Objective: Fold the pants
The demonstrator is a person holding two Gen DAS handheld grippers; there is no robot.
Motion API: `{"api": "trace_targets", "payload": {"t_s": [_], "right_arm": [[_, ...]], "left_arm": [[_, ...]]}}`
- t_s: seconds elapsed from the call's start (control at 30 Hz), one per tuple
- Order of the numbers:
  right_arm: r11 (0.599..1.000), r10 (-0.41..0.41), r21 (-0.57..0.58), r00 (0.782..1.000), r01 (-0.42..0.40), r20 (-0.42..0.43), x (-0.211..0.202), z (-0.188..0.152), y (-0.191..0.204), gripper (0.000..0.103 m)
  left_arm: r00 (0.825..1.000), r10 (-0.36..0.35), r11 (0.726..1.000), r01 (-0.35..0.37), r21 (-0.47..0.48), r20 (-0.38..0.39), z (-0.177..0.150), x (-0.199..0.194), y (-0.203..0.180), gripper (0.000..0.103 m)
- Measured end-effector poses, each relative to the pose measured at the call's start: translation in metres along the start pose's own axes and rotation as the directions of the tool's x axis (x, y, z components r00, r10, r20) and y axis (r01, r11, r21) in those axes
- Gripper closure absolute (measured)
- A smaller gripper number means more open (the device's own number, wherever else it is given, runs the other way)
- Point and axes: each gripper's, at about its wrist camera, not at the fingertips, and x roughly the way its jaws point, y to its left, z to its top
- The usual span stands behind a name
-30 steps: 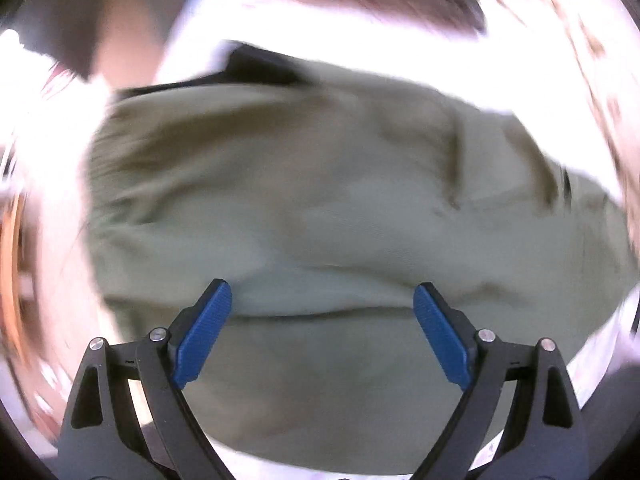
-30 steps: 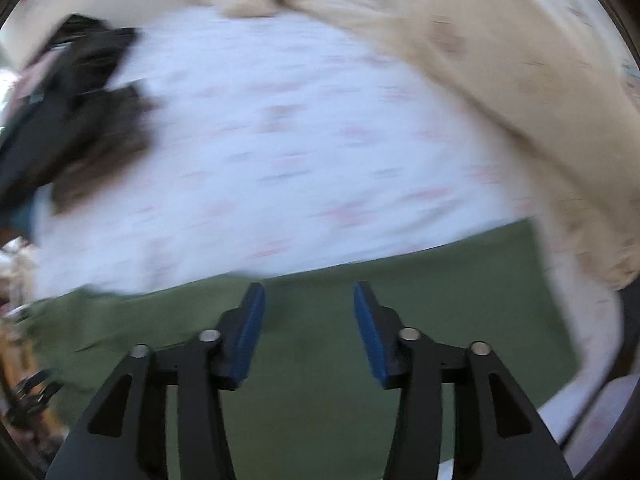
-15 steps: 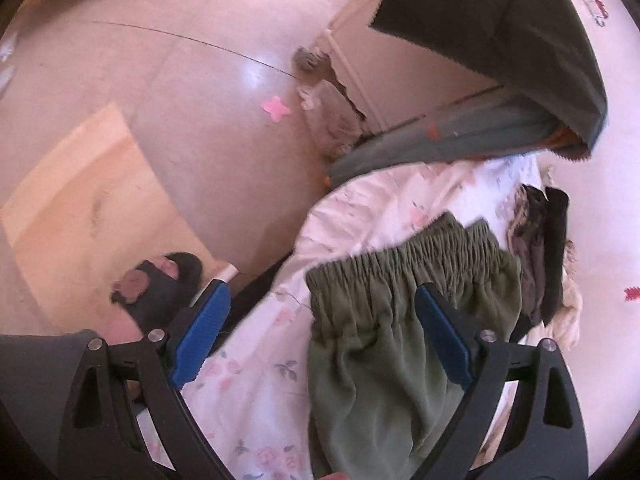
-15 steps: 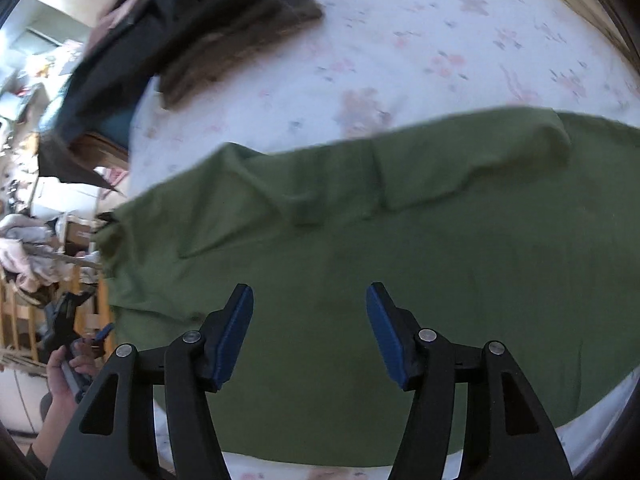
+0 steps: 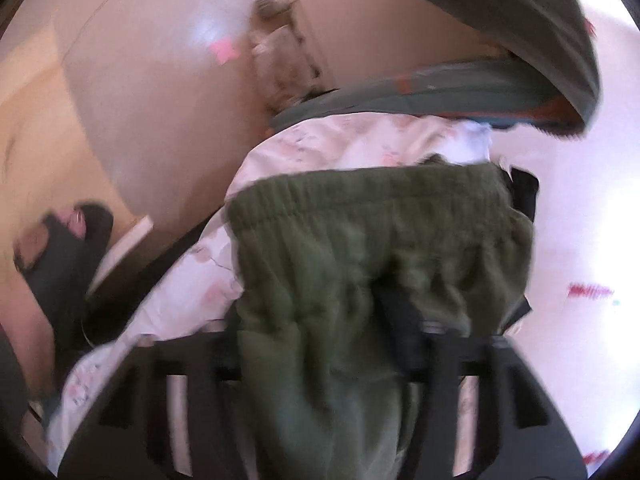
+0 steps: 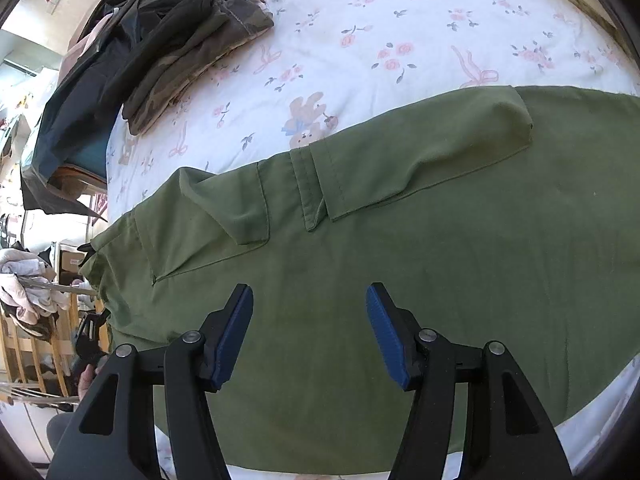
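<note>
Olive green pants [image 6: 400, 220] lie spread on a floral bed sheet [image 6: 360, 40]. My right gripper [image 6: 310, 336] is open and empty, hovering just above the pants' middle. In the blurred left wrist view the elastic waistband [image 5: 368, 200] bunches up in front of the camera. The left gripper [image 5: 332, 340] appears shut on the waist fabric, which drapes over and hides most of the fingers; only one dark finger [image 5: 400, 332] shows. In the right wrist view the left gripper [image 6: 90, 336] sits at the pants' waist end, by the bed's edge.
A pile of dark and camouflage clothes [image 6: 168, 40] lies on the bed's far left corner. A wooden rack with laundry [image 6: 28, 300] stands beside the bed. Bare floor [image 5: 140, 100] and a slippered foot [image 5: 60, 248] lie beyond the bed edge.
My left gripper has moved onto the waistband and closed, and fabric now covers its fingers. My right gripper has moved slightly closer over the pants and stayed open.
</note>
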Motion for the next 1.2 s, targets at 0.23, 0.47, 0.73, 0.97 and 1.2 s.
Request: {"api": "trace_targets", "payload": {"t_s": [0.23, 0.47, 0.73, 0.97, 1.2], "right_arm": [[0.999, -0.016, -0.035, 1.0, 0.016, 0.008, 0.0, -0.001, 0.009, 0.042], [1.0, 0.004, -0.018, 0.999, -0.004, 0.04, -0.014, 0.001, 0.003, 0.042], [0.999, 0.051, 0.017, 0.996, -0.052, 0.079, -0.031, 0.004, -0.002, 0.042], [0.991, 0.099, 0.068, 0.979, -0.112, 0.178, -0.072, 0.01, -0.025, 0.042], [0.976, 0.118, 0.148, 0.958, -0.16, 0.26, -0.107, 0.009, -0.063, 0.039]], "left_arm": [[0.978, 0.134, 0.96, -0.168, 0.222, 0.162, -0.014, -0.036, -0.054, 0.095], [0.956, 0.111, 0.899, -0.213, 0.383, 0.272, -0.033, -0.067, -0.103, 0.098], [0.916, 0.012, 0.609, -0.324, 0.724, 0.401, -0.122, -0.092, -0.202, 0.099], [0.924, -0.043, 0.192, -0.366, 0.91, 0.381, -0.276, -0.04, -0.268, 0.099], [0.939, 0.245, -0.14, -0.214, 0.967, 0.243, -0.418, 0.072, -0.24, 0.098]]}}
